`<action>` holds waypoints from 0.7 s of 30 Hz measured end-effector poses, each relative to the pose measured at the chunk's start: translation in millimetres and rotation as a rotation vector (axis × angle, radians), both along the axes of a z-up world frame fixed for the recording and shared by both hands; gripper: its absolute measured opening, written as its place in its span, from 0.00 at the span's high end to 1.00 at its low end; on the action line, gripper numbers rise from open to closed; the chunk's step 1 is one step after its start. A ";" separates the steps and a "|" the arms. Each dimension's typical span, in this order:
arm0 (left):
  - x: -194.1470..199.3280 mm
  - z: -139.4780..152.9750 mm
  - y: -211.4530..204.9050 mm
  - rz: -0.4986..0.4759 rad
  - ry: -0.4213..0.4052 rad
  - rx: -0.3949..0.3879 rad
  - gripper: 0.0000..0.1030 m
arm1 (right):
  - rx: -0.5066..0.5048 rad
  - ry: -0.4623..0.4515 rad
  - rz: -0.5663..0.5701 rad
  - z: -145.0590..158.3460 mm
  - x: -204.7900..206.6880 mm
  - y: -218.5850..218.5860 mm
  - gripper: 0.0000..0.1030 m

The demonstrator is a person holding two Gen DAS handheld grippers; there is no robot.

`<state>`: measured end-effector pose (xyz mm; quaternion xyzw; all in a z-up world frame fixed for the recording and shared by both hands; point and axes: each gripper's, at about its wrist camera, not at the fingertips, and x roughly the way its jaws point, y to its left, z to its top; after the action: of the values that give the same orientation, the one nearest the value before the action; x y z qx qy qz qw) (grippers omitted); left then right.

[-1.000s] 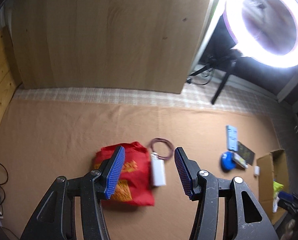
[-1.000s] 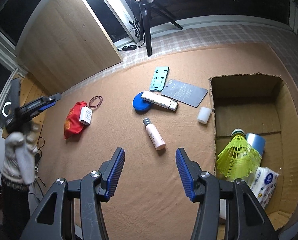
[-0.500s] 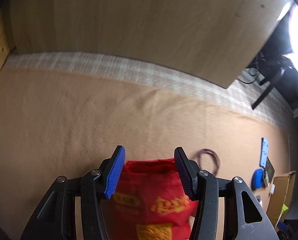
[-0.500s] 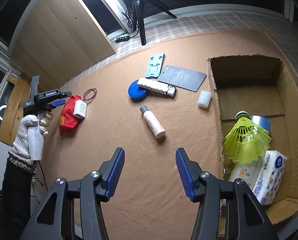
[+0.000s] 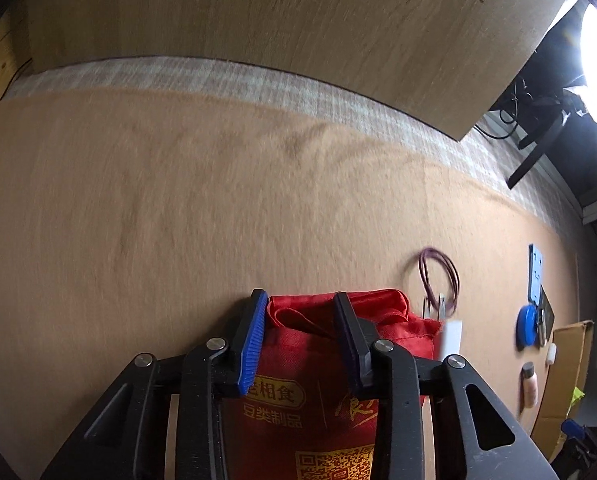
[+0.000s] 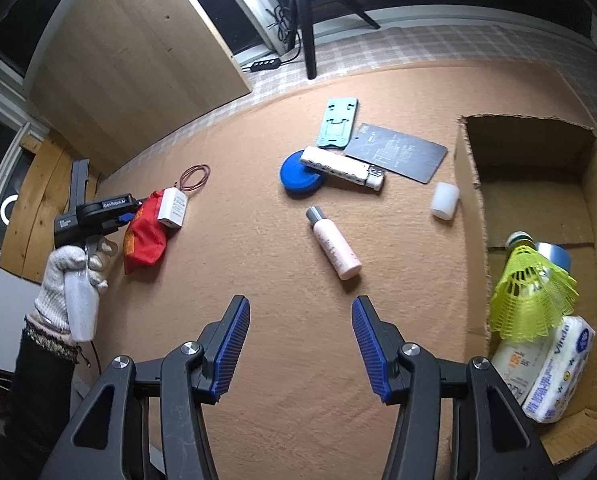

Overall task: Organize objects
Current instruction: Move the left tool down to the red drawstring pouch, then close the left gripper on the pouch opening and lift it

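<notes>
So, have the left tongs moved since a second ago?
Yes. The left tongs have dropped toward the mat onto the red bag, their jaws just closing around its top, away from the wooden panel.

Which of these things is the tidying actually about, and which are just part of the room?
Part of the job:
- red bag, between the left gripper fingers, which have just been closing
- white charger
- pink bottle
- cardboard box

Just lying about:
- wooden board
- tripod
- power strip

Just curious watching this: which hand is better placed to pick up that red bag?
The left. Its gripper fingers, just closing, already straddle the red bag. The right gripper hovers open over bare mat, far away.
</notes>
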<state>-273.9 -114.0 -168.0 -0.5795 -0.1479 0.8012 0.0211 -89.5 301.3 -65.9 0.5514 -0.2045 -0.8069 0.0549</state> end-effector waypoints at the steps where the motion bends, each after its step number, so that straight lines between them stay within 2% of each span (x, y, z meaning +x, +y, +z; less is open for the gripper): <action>1: 5.3 -0.2 1.1 0.001 0.002 0.003 0.65 | -0.002 0.002 0.005 0.3 -0.3 -1.1 0.52; 16: 125.2 1.3 54.2 0.048 0.051 0.015 0.67 | -0.026 0.027 0.082 -1.4 1.2 -18.9 0.52; 21: 152.1 -0.1 81.1 0.037 0.053 0.035 0.67 | -0.024 0.028 0.101 -6.1 7.2 -25.6 0.52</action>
<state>-121.8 -33.0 -168.1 -0.5547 -0.1720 0.8138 0.0202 -82.3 275.7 -72.0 0.5491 -0.1855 -0.8081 0.1049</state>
